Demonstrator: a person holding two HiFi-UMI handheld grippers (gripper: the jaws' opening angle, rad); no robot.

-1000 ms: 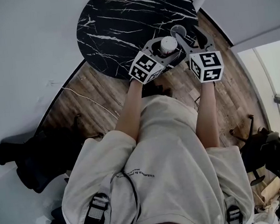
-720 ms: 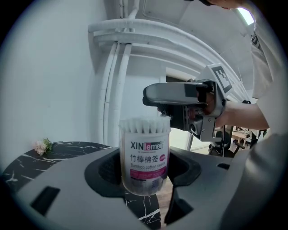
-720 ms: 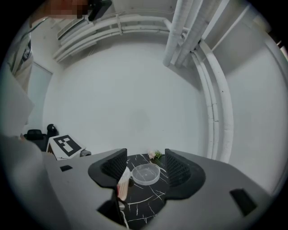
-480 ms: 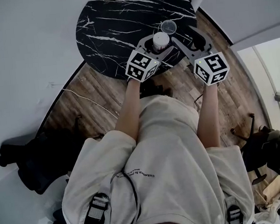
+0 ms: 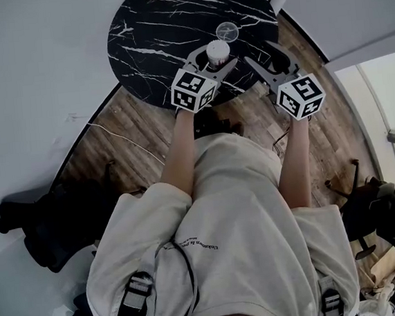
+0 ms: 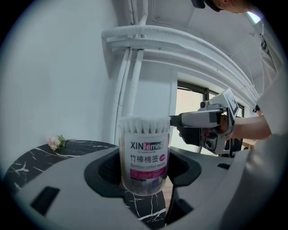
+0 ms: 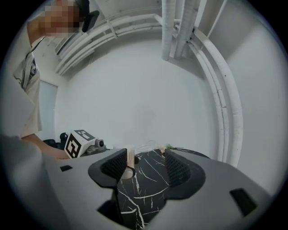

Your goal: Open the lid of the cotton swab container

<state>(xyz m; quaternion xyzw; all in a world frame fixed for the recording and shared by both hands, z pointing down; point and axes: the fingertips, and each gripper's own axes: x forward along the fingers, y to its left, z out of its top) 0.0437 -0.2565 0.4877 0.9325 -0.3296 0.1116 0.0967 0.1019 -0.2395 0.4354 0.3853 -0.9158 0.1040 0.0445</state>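
The cotton swab container (image 5: 217,48) is a clear tub with a pink label over the near edge of the black marble table (image 5: 157,26). My left gripper (image 5: 215,55) is shut on its body. The white swab tips show at its uncovered top (image 6: 144,122). Its clear round lid (image 5: 227,30) is swung open at the far side of the rim and seems to hang from it. My right gripper (image 5: 260,52) stands open and holds nothing, a little to the right of the tub. The right gripper view shows the tub (image 7: 130,158) and the lid's outline (image 7: 148,145) beyond my open right gripper (image 7: 144,164).
A small flower sprig (image 6: 56,142) lies at the table's far edge. White walls and white pipes (image 6: 135,58) stand behind the table. Wooden floor (image 5: 140,135) lies below. The person's legs and dark bags (image 5: 51,223) are near the floor.
The left gripper has carried the tub, with its open lid, leftward and farther over the table. The right gripper has drifted slightly right, away from the lid.
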